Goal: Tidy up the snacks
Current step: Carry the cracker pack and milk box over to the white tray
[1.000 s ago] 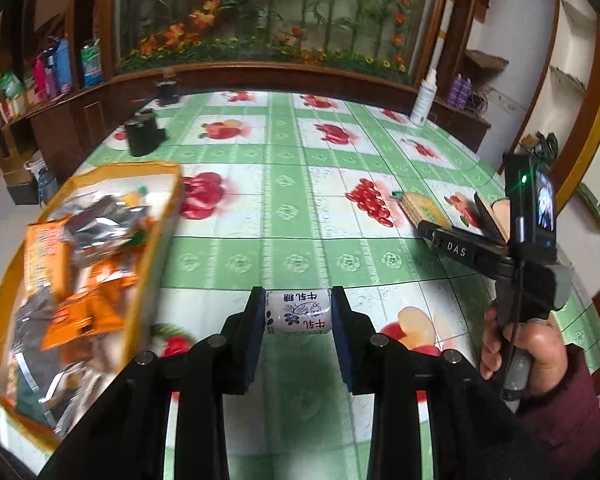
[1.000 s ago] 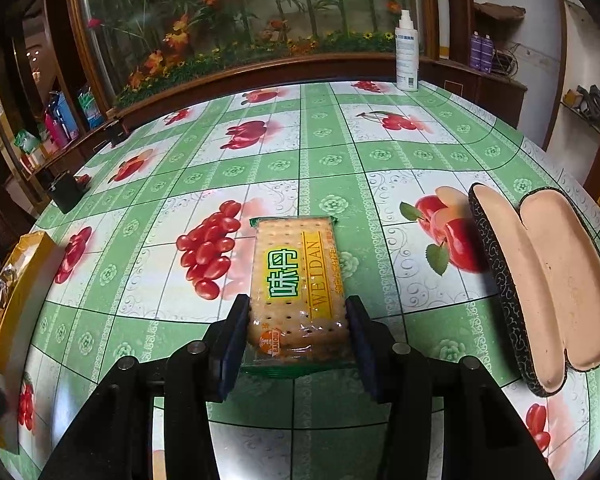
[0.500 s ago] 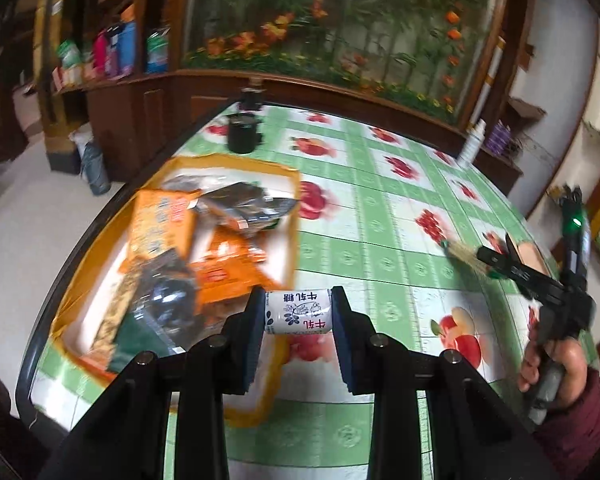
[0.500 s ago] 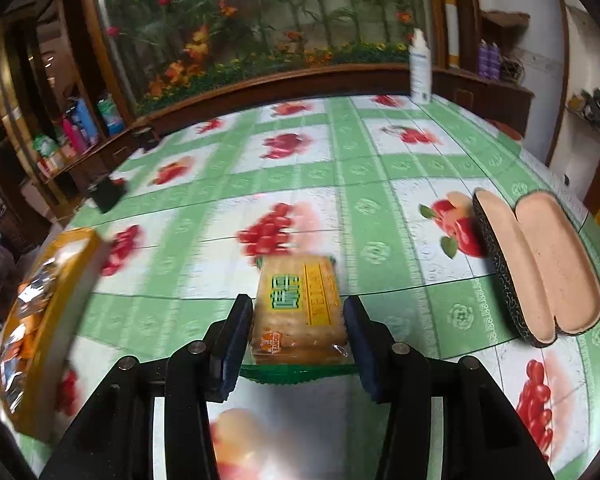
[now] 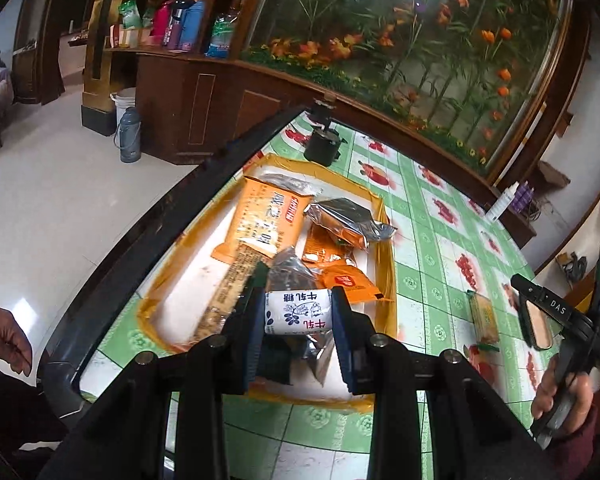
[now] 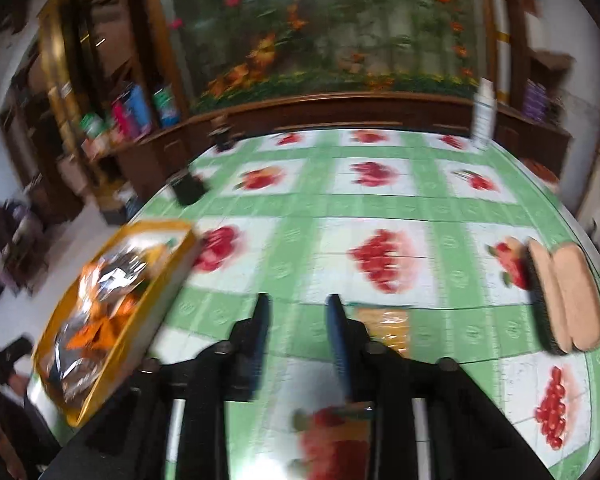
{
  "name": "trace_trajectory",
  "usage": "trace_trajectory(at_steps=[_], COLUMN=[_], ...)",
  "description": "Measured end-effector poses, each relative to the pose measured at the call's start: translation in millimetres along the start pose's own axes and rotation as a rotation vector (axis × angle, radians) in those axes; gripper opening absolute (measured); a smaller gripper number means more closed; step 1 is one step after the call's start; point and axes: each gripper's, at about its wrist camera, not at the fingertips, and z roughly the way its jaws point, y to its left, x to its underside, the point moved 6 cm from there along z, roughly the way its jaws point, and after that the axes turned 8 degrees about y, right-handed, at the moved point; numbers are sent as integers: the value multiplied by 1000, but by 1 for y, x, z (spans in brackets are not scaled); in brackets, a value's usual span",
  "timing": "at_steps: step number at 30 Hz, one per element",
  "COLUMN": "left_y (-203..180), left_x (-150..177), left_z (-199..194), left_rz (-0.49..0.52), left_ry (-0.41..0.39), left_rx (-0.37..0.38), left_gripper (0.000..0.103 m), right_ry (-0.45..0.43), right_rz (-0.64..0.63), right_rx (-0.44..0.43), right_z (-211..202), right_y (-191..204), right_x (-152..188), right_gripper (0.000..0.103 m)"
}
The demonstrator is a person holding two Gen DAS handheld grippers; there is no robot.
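Candy [image 5: 298, 312] sits clamped in the left hand-held gripper [image 5: 298, 318] above the tray [image 5: 388, 264], frame center. Only the blurry right view shows the right hand-held gripper [image 6: 298, 312] released, biscuits [image 6: 384, 326] just right of it on the surface [image 6: 452, 200].

A small white paper-wrapped candy roll [image 5: 298, 312] sits between the left gripper [image 5: 298, 334] jaws, over the near end of a shallow yellow-rimmed tray [image 5: 385, 248] of foil and orange snack packets [image 5: 266, 218]. A black canister [image 5: 321, 145] stands on the table beyond the tray. In the right wrist view, a clear-wrapped cracker packet [image 6: 385, 328] lies just right of the right gripper [image 6: 296, 334] jaws, an open tan-lined glasses case [image 6: 566, 296] farther right.
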Motion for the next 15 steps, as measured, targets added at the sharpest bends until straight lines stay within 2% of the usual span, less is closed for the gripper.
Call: trace_trajectory(at_steps=[1, 2, 5, 8, 13, 15], left_y=[3, 4, 3, -5, -28, -36], left_x=[0, 1, 1, 2, 7, 10], left_z=[0, 0, 4, 8, 16, 16], left_rz=[-5, -9, -21, -7, 39, 56], left_ry=[1, 3, 16, 27, 51, 53], left_rx=[7, 12, 45, 61, 60, 56], left_gripper=[31, 31, 31, 31, 31, 31], right_ry=[-1, -3, 61, 127, 215, 217], right_rz=[28, 57, 84, 102, 53, 45], right_rx=[11, 31, 97, 92, 91, 94], right_z=[0, -1, 8, 18, 51, 61], right_y=[-13, -33, -70, -86, -71, -66], right_x=[-2, -2, 6, 21, 37, 37], right_gripper=[69, 73, 73, 73, 76, 80])
